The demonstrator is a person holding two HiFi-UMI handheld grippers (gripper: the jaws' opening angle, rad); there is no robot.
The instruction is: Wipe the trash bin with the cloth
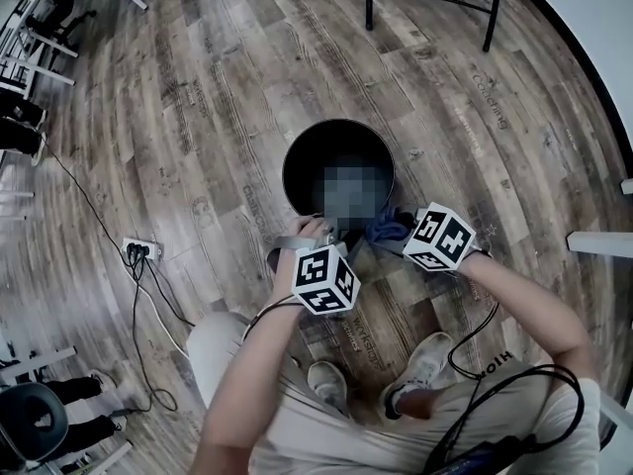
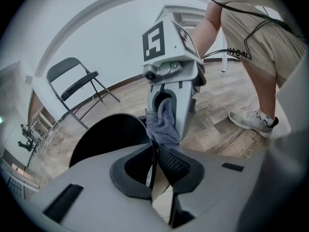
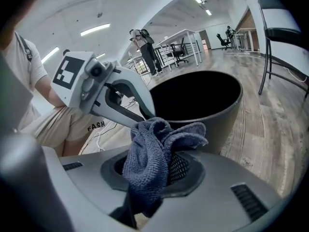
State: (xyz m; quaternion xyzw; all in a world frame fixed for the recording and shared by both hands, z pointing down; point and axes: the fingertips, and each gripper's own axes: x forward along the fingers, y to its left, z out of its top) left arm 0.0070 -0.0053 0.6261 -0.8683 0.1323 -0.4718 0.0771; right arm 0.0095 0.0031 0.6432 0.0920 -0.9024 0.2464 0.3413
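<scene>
The trash bin (image 1: 300, 171) stood upright on the wood floor (image 1: 198, 117), just ahead of your shoes (image 1: 427, 356); the cloth (image 3: 147, 163), blue-grey and bunched, sat at the bin's near rim, on the outside; whether it touched the wall could not be told; your right gripper (image 1: 394, 232) had its jaws clamped on that cloth, folds spilling over the pads; your left gripper (image 2: 154, 161) had its jaws nearly together, pinched on the bin's thin rim just beside it; both your forearms reached forward and down, the right bent at the elbow, the grippers angled toward each other.
</scene>
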